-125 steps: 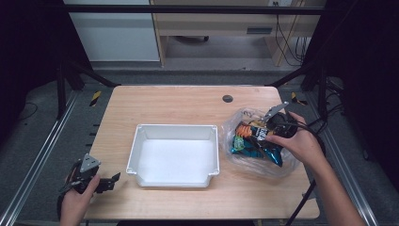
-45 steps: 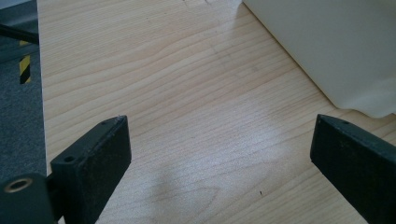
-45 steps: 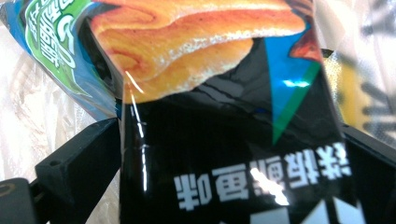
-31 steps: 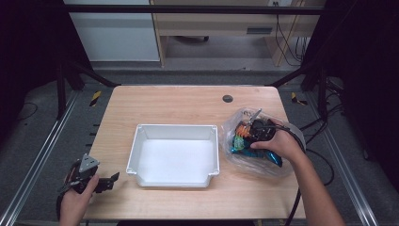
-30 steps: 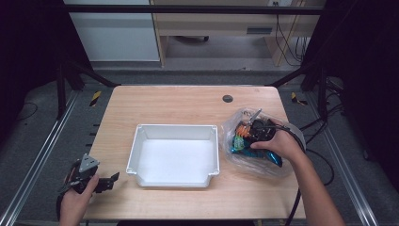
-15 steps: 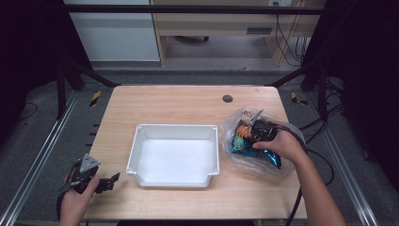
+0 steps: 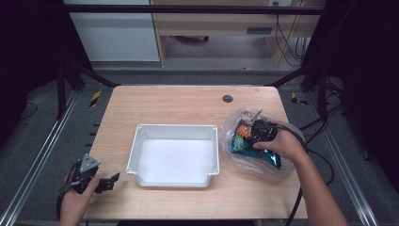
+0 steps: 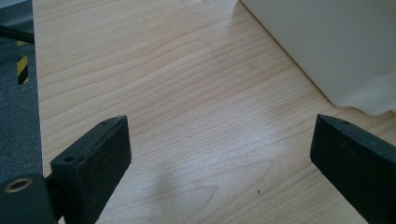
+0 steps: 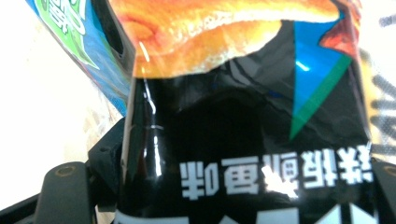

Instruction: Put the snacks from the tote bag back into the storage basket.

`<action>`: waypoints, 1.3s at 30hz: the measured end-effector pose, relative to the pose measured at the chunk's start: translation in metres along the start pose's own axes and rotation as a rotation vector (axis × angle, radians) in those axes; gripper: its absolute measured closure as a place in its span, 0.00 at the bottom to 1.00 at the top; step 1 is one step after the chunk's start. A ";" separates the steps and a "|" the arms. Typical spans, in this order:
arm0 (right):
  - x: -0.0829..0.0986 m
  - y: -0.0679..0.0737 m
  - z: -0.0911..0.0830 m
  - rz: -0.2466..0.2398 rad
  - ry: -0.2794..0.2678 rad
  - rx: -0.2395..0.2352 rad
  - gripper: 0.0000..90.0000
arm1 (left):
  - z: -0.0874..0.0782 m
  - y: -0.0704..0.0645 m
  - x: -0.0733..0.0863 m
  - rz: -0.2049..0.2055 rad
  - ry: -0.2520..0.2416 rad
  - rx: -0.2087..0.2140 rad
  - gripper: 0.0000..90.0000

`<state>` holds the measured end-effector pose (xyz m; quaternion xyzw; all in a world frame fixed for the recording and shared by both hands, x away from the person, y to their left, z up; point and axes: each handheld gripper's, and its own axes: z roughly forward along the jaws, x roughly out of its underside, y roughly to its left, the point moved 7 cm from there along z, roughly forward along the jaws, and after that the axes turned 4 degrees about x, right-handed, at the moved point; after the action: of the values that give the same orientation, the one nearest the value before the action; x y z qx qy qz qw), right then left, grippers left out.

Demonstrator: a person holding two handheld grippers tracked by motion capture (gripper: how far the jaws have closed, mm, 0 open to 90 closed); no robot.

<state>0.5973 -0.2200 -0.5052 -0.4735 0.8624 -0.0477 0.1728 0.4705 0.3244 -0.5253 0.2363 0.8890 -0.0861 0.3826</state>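
Observation:
A clear plastic bag (image 7: pixel 283 165) of snack packets lies at the table's right side, beside a white tray (image 7: pixel 141 137) that has nothing in it. My right gripper (image 7: pixel 255 132) reaches into the bag from the right. In the right gripper view a black and orange snack packet (image 9: pixel 247 121) lies between its widely spread jaws and hides their tips; a blue packet (image 9: pixel 88 42) lies behind it. My left gripper (image 7: pixel 111 181) rests open at the table's front left corner, with bare wood between its jaws (image 8: pixel 219 154) and the tray wall (image 8: pixel 327 46) ahead to the right.
The wooden table (image 7: pixel 179 103) has a small dark hole (image 7: pixel 227 98) near its back edge. A blue packet (image 7: pixel 269 159) lies in the bag under the right hand. Metal frame rails run along both sides, and cables trail off to the right.
The right hand and gripper have pushed left and deeper into the bag among the packets. The left gripper has stayed still.

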 end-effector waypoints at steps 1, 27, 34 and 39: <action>0.000 -0.001 0.000 -0.011 -0.002 0.004 0.27 | 0.000 0.000 0.000 0.000 0.000 0.000 0.05; 0.000 -0.004 -0.025 -0.010 -0.065 0.063 0.41 | -0.001 0.002 0.000 -0.009 -0.006 -0.006 0.05; 0.001 -0.003 -0.029 -0.001 -0.068 0.075 0.41 | -0.002 0.003 -0.001 -0.013 -0.013 -0.006 0.05; 0.004 -0.005 -0.030 0.002 -0.058 0.084 0.41 | -0.001 0.003 0.000 -0.015 -0.012 -0.007 0.05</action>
<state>0.5891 -0.2286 -0.4771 -0.4663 0.8546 -0.0697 0.2176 0.4712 0.3274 -0.5241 0.2275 0.8888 -0.0872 0.3881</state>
